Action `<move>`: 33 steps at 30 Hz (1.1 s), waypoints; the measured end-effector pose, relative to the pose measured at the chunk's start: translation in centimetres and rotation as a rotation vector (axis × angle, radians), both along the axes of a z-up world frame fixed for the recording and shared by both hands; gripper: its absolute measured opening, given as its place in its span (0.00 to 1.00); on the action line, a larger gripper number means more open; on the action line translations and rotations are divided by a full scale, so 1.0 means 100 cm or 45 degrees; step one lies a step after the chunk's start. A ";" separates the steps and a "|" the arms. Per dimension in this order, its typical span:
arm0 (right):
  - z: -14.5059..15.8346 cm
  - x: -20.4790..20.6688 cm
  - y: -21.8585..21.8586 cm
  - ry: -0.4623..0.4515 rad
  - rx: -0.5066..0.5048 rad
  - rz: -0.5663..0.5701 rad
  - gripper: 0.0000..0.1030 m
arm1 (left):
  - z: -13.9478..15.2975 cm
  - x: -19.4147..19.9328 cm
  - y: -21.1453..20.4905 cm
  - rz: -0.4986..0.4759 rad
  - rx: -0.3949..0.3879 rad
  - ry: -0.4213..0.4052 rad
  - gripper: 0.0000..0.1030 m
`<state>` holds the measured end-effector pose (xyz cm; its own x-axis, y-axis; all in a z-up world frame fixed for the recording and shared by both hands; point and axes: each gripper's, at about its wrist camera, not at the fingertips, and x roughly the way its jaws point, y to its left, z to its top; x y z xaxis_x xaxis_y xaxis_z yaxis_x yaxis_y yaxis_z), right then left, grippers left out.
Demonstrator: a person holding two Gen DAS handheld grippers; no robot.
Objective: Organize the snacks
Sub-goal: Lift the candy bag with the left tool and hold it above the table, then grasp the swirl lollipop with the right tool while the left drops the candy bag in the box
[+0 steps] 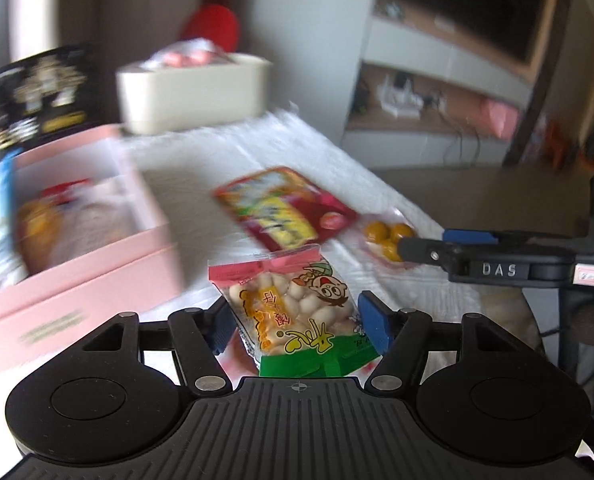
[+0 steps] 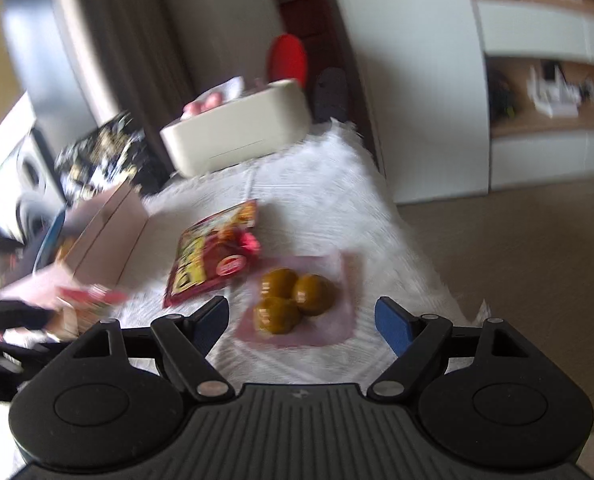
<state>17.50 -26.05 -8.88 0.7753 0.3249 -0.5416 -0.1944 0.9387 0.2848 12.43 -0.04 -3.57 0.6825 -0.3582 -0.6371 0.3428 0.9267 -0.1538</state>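
My left gripper (image 1: 297,320) is shut on a clear biscuit packet (image 1: 293,304) with a cartoon boy, pink top and green bottom, held above the white cloth. An open pink box (image 1: 97,264) with several snacks inside stands to its left. A red and yellow snack packet (image 1: 285,208) lies flat on the cloth beyond. A clear pack of three brown balls (image 1: 385,236) lies to the right. My right gripper (image 2: 301,316) is open, its blue pads either side of that ball pack (image 2: 293,300), just above it. The red packet (image 2: 213,256) lies to its left.
A cream tub (image 1: 193,92) holding pink-wrapped items stands at the table's far end, also in the right wrist view (image 2: 237,132). A black and gold bag (image 1: 29,96) leans behind the pink box. The table's right edge drops to a brown floor (image 2: 517,260).
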 end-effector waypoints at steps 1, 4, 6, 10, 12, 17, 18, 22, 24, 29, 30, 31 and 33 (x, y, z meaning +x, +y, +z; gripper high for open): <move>0.005 -0.004 0.007 -0.025 -0.047 0.032 0.79 | 0.001 -0.008 0.016 0.036 -0.023 -0.004 0.68; 0.018 -0.017 0.032 -0.084 -0.128 0.192 0.84 | -0.002 -0.029 0.063 0.183 -0.089 0.019 0.68; 0.020 -0.023 0.051 -0.053 -0.136 0.353 0.87 | -0.006 -0.038 0.087 0.272 -0.117 0.039 0.68; 0.007 -0.032 0.093 0.093 -0.205 0.622 0.87 | -0.019 -0.046 0.111 0.362 -0.157 0.078 0.68; 0.006 -0.041 0.108 0.099 -0.271 0.638 0.88 | -0.024 -0.044 0.117 0.366 -0.175 0.092 0.68; 0.026 -0.069 0.127 0.011 -0.260 0.889 0.88 | -0.029 -0.043 0.115 0.338 -0.194 0.108 0.68; 0.029 -0.072 0.129 -0.029 -0.290 0.879 0.88 | -0.031 -0.043 0.115 0.333 -0.194 0.110 0.68; 0.028 -0.054 0.139 -0.060 -0.366 0.743 0.87 | -0.035 -0.044 0.111 0.326 -0.165 0.111 0.68; 0.020 -0.036 0.143 -0.005 -0.338 0.692 0.80 | -0.034 -0.046 0.109 0.316 -0.154 0.113 0.68; 0.007 -0.015 0.158 0.026 -0.317 0.651 0.61 | -0.033 -0.051 0.099 0.281 -0.105 0.121 0.68; 0.008 -0.016 0.159 0.023 -0.321 0.655 0.59 | -0.033 -0.052 0.096 0.275 -0.091 0.122 0.68; 0.010 -0.016 0.160 0.028 -0.317 0.663 0.59 | -0.032 -0.052 0.094 0.268 -0.078 0.123 0.68; 0.014 -0.019 0.155 0.043 -0.288 0.695 0.58 | -0.030 -0.056 0.088 0.249 -0.059 0.119 0.68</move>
<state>15.56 -10.51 -7.49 0.5094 0.5455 -0.6655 -0.6605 0.7436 0.1039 6.87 8.75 -6.54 0.6805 -0.2548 -0.6870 0.1393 0.9655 -0.2201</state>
